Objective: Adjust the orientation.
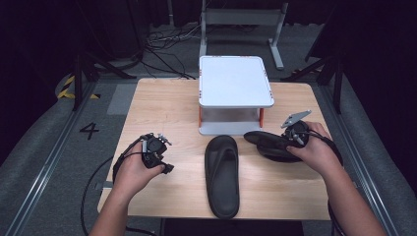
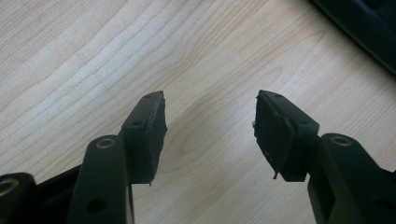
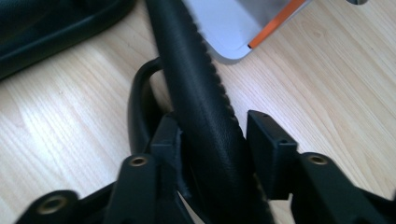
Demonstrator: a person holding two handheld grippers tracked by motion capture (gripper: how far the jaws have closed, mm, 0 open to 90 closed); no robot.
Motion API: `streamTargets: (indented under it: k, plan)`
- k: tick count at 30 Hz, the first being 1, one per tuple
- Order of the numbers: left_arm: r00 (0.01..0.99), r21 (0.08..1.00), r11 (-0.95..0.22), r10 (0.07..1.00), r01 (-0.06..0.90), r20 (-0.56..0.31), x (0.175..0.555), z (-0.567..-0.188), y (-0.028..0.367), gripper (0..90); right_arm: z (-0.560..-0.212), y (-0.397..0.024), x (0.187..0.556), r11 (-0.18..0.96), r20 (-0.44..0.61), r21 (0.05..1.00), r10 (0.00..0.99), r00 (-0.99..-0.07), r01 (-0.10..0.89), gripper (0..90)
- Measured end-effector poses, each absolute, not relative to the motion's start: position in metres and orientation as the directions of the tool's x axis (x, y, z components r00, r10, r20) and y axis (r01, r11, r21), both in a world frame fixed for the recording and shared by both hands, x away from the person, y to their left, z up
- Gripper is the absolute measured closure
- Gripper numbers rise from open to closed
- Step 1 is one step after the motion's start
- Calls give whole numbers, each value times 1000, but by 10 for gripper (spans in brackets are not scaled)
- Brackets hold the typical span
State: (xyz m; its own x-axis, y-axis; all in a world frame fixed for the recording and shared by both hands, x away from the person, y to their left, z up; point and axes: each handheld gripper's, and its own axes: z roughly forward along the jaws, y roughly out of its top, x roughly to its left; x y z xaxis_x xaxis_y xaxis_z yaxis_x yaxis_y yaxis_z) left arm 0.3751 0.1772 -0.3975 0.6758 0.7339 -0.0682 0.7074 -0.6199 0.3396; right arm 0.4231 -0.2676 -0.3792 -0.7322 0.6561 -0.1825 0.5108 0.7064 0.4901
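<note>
A black flip-flop (image 1: 222,174) lies flat, sole down, in the middle of the wooden table (image 1: 162,108); its edge crosses the top right corner of the left gripper view (image 2: 364,23). A second black flip-flop (image 1: 268,143) is tilted up on its edge at the right. My right gripper (image 1: 290,140) is shut on it, and in the right gripper view its sole (image 3: 201,93) runs between the two pads of that gripper (image 3: 212,133). My left gripper (image 1: 164,166) rests at the table's left, open (image 2: 210,121), with bare wood between its pads.
A white two-level stand (image 1: 236,81) with orange posts stands at the back middle of the table, its corner (image 3: 224,28) just beyond the held flip-flop. The flat flip-flop (image 3: 56,23) lies to the left of the held one. Cables trail off the table's left edge.
</note>
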Motion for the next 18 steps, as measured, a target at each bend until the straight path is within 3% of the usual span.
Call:
streamTargets:
  k: [12, 15, 18]
  plan:
    - [686, 318, -638, 725, 701, -60, 378, -402, 170, 450, -368, -259, 395, 666, 39, 438, 658, -752, 604, 648]
    - [692, 314, -645, 720, 697, -59, 378, -403, 168, 450, -372, -262, 401, 674, -11, 457, 657, -754, 581, 666]
    - [691, 314, -643, 721, 698, -59, 378, -404, 169, 450, -374, -270, 409, 681, -174, 508, 681, -712, 527, 615]
